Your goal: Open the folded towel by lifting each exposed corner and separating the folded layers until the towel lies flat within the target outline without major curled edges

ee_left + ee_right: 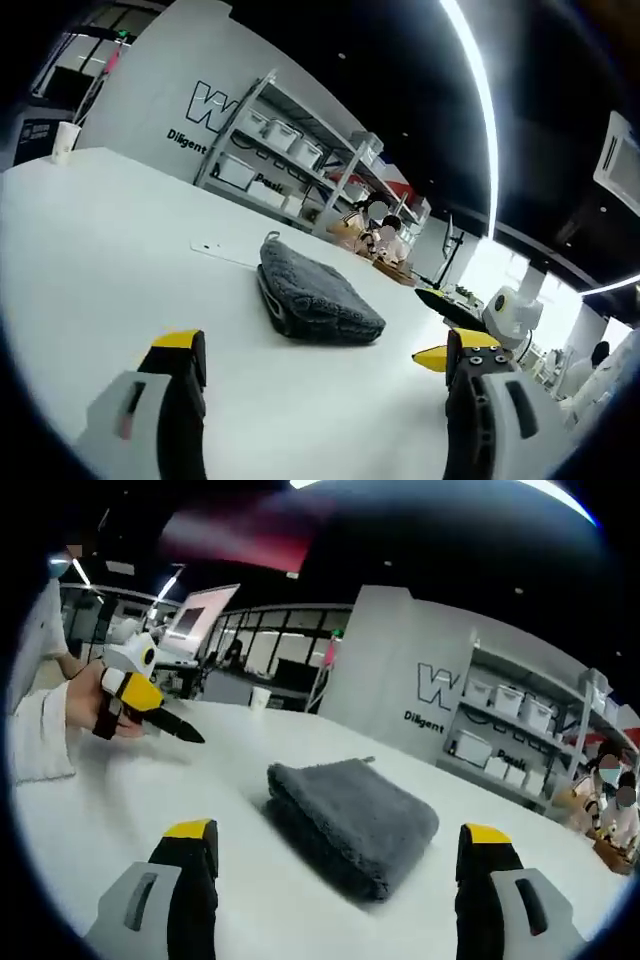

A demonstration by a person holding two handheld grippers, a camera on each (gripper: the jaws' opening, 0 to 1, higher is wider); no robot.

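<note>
So the dark grey folded terry towel (315, 295) is sitting on the big white table (90, 230), still folded up thick, w/ a little hang loop sticking out at its far left corner in the left gripper view. Nothing touching it.

Left gripper (320, 370): grey jaws w/ yellow tips, spread wide apart, nothing between them, hovering just above the tabletop on the near side of the towel. Towel sits centred in the gap but further off, not in contact.

Right gripper (340, 845): same deal, jaws wide apart and empty, towel (355, 820) just beyond the tips and slightly right of middle, fold edge facing the cam. Can't tell if the tips touch the table.

In the right gripper view the left gripper (150, 712) shows at the far left, held by a person's hand (85, 708) in a white sleeve (40, 735), well apart from the towel, its dark tips pointing toward it.

Bkgd stuff: a white paper cup (64, 140) at the far left edge of the table, grey metal shelving w/ white bins (300, 150) against a white wall w/ black lettering (205, 115), and ppl seated at another bench (375, 235) farther back.
</note>
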